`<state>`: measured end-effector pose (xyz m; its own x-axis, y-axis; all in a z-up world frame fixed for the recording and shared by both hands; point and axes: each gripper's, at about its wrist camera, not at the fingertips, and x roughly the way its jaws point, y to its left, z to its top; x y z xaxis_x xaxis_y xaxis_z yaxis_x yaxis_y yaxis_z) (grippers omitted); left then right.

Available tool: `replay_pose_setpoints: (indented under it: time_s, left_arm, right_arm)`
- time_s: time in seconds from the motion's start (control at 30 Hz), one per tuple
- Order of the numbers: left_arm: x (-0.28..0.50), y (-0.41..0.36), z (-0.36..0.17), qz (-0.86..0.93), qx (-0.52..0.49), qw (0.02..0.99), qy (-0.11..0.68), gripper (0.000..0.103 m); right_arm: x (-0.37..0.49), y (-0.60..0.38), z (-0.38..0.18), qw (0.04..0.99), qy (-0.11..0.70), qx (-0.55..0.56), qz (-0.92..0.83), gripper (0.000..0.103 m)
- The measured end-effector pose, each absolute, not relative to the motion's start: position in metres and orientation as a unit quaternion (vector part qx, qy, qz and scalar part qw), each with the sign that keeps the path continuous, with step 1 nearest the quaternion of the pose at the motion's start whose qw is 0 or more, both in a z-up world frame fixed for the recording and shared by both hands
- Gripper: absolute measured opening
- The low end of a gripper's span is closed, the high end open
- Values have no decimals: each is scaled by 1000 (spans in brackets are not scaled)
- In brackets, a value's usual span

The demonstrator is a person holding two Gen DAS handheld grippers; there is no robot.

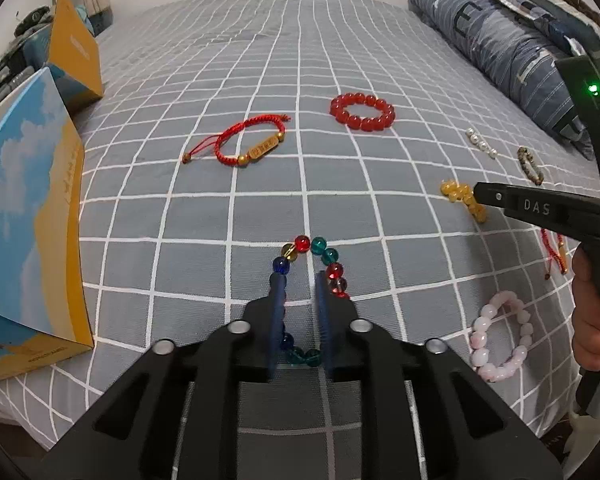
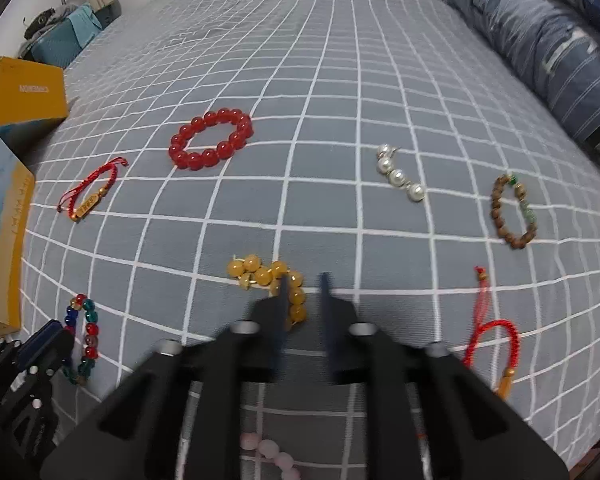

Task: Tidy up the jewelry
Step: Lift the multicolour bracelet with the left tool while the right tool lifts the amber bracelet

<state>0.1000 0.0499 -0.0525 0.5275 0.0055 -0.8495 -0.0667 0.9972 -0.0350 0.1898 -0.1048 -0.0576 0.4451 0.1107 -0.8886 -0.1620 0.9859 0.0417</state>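
Observation:
A bracelet of multicoloured glass beads [image 1: 318,245] lies on the grey checked bed sheet [image 1: 260,208]. My left gripper [image 1: 300,280] hovers over its loop, its blue pads a narrow gap apart with only sheet showing between them; beads show at both sides and behind the fingers. A yellow bead bracelet [image 2: 260,274] lies bunched by the left finger of my right gripper [image 2: 304,280], whose jaws stand slightly apart with nothing between them. In the left wrist view the right gripper's [image 1: 476,195] tip sits at those yellow beads [image 1: 458,192].
Spread on the sheet: red bead bracelet [image 2: 211,138], red cord bracelet with gold plate [image 2: 90,196], pearls [image 2: 400,176], brown bead bracelet [image 2: 514,212], red tasselled cord [image 2: 492,340], pink bracelet [image 1: 500,340]. Blue-yellow boxes [image 1: 28,240] stand left, a folded quilt [image 1: 500,40] right.

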Motion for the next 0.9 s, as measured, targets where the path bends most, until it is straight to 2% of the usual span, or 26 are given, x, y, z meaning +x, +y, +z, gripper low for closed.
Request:
replay_pose_setpoints:
  time_s: [0.07, 0.1, 0.3, 0.33, 0.37, 0.5, 0.67, 0.73, 0.77, 0.8, 0.87, 0.9]
  left_arm:
    - [100, 50, -55, 22, -32, 874, 484, 41]
    - [100, 49, -56, 24, -30, 874, 484, 43]
    - [102, 50, -62, 20, -35, 871, 489, 44]
    - [102, 50, -62, 19, -36, 871, 489, 44]
    - [102, 50, -63, 17, -38, 871, 490, 43]
    - [102, 48, -63, 6, -42, 869, 493, 40]
    - [101, 43, -64, 3, -34, 869, 494, 41]
    - [101, 42, -63, -1, -36, 869, 493, 52]
    - [101, 41, -63, -5, -38, 870, 491, 64]
    - [100, 40, -62, -1, -35, 872, 489, 71]
    - [100, 37, -63, 5, -23, 874, 486, 66]
    - [101, 37, -65, 4, -23, 871, 491, 50]
  right_arm:
    - [190, -103, -59, 850, 521, -29, 81, 30]
    - [191, -103, -60, 849, 521, -30, 81, 30]
    - [194, -100, -70, 844, 529, -36, 80, 33]
    - [194, -99, -70, 845, 528, -39, 80, 31]
    - [194, -98, -70, 844, 529, -40, 84, 22]
    - [194, -96, -71, 843, 530, -44, 84, 9]
    - [192, -95, -69, 845, 526, -49, 81, 9]
    - [192, -95, -69, 845, 526, -49, 82, 9]
    - [193, -95, -69, 845, 526, -49, 82, 9]
    - [193, -95, -70, 845, 527, -49, 82, 9]
    - [192, -95, -70, 845, 526, -51, 82, 9]
    - [192, -95, -70, 845, 525, -52, 82, 9]
